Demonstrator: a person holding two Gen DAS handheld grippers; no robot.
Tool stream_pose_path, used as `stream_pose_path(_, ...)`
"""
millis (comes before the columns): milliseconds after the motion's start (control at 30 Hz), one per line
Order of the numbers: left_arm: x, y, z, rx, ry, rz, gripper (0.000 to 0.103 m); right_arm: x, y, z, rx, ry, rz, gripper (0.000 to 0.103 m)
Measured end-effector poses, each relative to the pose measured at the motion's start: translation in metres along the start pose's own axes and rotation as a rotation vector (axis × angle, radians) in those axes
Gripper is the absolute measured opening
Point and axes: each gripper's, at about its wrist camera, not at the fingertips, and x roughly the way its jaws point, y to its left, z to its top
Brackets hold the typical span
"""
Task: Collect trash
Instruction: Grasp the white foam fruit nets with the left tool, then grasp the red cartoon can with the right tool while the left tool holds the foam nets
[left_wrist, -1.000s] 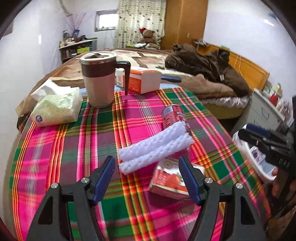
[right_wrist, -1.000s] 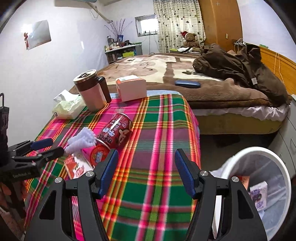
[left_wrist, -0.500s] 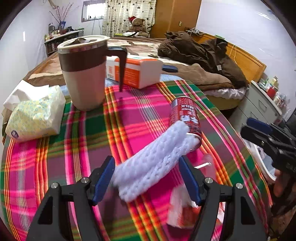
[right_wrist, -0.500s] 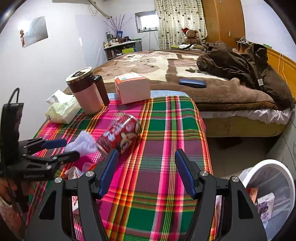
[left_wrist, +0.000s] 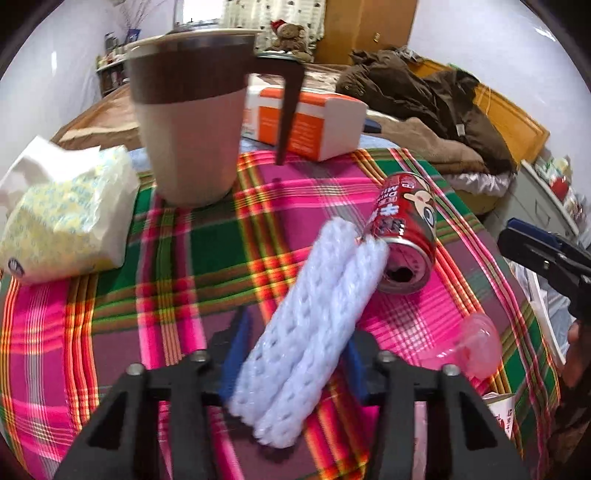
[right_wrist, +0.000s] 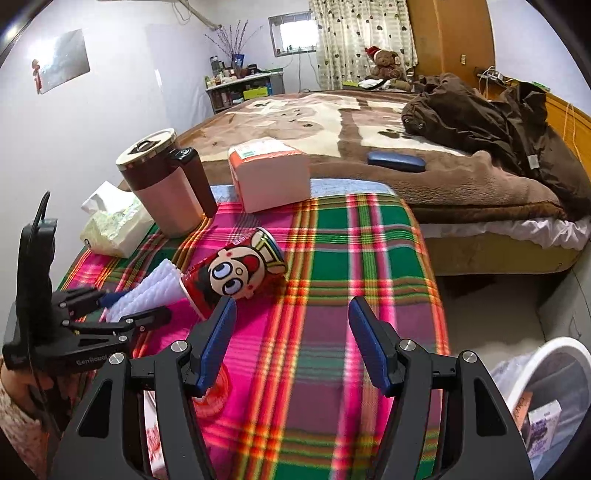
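My left gripper (left_wrist: 295, 354) is shut on a white foam net sleeve (left_wrist: 310, 325), which sticks out forward between the blue pads over the plaid tablecloth (left_wrist: 110, 332). A red drink can (left_wrist: 404, 236) lies on its side just beyond the sleeve's far end. In the right wrist view the sleeve (right_wrist: 147, 295) and can (right_wrist: 232, 273) lie left of centre, with the left gripper (right_wrist: 129, 306) closed on the sleeve. My right gripper (right_wrist: 291, 343) is open and empty above the cloth. A white trash bin (right_wrist: 546, 398) holding packets stands at the lower right.
A brown-lidded mug (left_wrist: 188, 114), an orange-and-white box (left_wrist: 306, 122) and a tissue pack (left_wrist: 66, 218) stand at the table's far side. A pink clear plastic piece (left_wrist: 476, 347) and a red-printed packet (left_wrist: 502, 413) lie at the right. A bed (right_wrist: 332, 125) lies beyond.
My left gripper moved forward around the foam sleeve and closed on it. My right gripper moved forward and a little left over the cloth, still open.
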Motion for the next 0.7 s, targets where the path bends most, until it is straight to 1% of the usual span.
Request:
stream_pose_path(33,-0.002,0.003,-0.001,-0.011,-0.005,0.004,0.037,0.004,0.003,0.002,0.002,0.006,0.01,0.065)
stream_pose_path(100,-0.004,0.011,-0.002,-0.044,-0.013,0.008,0.035,0.011,0.007,0.007,0.004,0.014,0.019,0.065)
stream_pose_path(267,-0.009,0.027,-0.006,-0.119,-0.036,0.051,0.035,0.026,0.018,0.018,0.02,0.031,0.047,0.065)
stream_pose_path(333,-0.012,0.035,-0.009,-0.153,-0.042,0.038,0.035,0.033,0.022,0.024,0.032,0.041,0.056,0.065)
stream_pose_path(467,-0.015,0.041,-0.013,-0.156,-0.049,0.053,0.035,0.049,0.026,0.034,0.081,0.081,0.085,0.065)
stream_pose_path(600,-0.016,0.044,-0.015,-0.177,-0.057,0.038,0.035,0.059,0.036,0.04,0.077,0.09,0.054,0.065)
stream_pose_path(700,-0.014,0.043,-0.014,-0.179,-0.06,0.029,0.036,0.066,0.045,0.041,0.052,0.117,0.039,0.065)
